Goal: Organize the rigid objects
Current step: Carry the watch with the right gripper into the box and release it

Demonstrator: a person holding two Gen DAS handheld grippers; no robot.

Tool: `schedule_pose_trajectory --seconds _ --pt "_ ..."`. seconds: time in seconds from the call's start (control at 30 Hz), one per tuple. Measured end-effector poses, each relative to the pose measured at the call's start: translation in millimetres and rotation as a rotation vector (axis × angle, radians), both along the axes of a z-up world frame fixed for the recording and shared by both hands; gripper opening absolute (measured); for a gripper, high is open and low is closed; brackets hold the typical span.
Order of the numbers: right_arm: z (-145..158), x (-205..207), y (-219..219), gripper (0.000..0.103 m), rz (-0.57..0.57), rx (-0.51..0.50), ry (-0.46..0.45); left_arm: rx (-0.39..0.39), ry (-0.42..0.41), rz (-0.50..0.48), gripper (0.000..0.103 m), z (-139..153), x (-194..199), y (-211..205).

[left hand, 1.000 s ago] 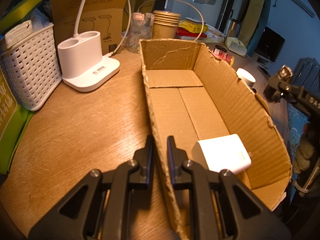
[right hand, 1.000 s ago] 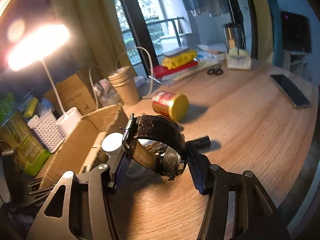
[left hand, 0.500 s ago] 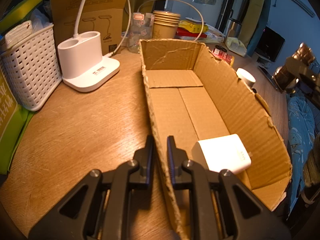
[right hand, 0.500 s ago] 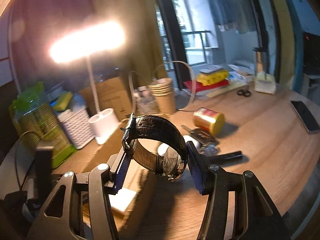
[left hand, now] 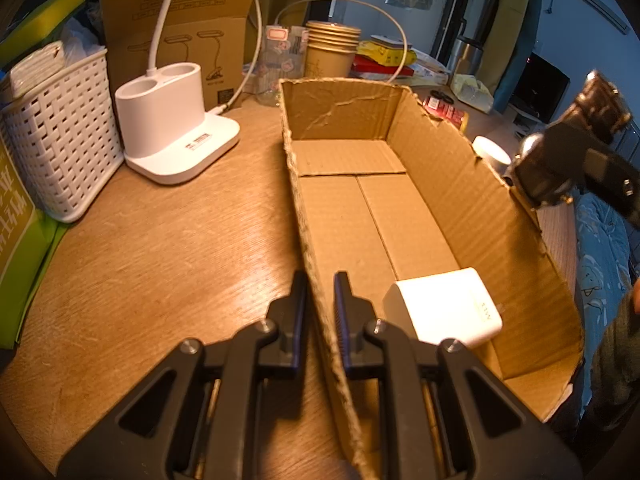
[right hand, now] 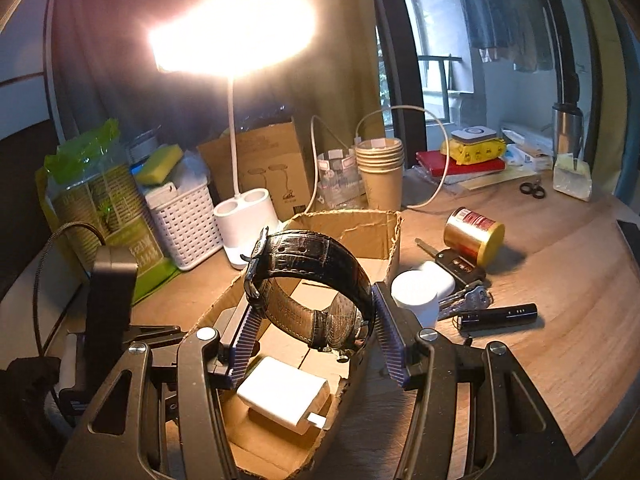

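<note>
An open cardboard box (left hand: 460,200) lies on the wooden desk with a white charger (left hand: 444,308) in its near end. My left gripper (left hand: 320,300) is shut on the box's left wall, one finger inside and one outside. My right gripper (right hand: 314,312) is shut on a wristwatch (right hand: 312,256) with a dark leather strap, pads pressing on both sides of the strap loop. It holds the watch above the box (right hand: 352,228), over the charger (right hand: 284,392). In the left wrist view the right gripper (left hand: 576,160) hangs just past the box's right wall with the watch (left hand: 600,96).
Left of the box stand a white lamp base (left hand: 172,132) and a white basket (left hand: 60,136); paper cups (left hand: 332,52) are behind it. Right of the box lie a white round container (right hand: 414,292), keys (right hand: 460,268), a golden can (right hand: 474,232) and a black stick (right hand: 496,314).
My right gripper has carried the watch leftward from over the open table to above the box and rolled level. The left gripper and the box have not moved.
</note>
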State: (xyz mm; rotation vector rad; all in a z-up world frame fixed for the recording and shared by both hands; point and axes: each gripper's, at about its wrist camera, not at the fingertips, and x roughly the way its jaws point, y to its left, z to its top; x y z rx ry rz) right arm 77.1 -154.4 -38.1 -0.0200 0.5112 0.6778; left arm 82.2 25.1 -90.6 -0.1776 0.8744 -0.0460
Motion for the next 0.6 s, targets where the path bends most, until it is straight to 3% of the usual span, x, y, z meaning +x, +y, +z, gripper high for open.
schedule_pose_trajectory --seconds 0.4,0.6 --pt "-21.4 23.3 29.4 0.057 0.029 -0.132 0.06 0.0 0.0 0.0 0.014 0.0 -0.1 -0.1" --pt "-25.3 24.2 42.2 0.058 0.019 -0.227 0.036 0.002 -0.002 -0.001 0.014 1.4 0.1 -1.9"
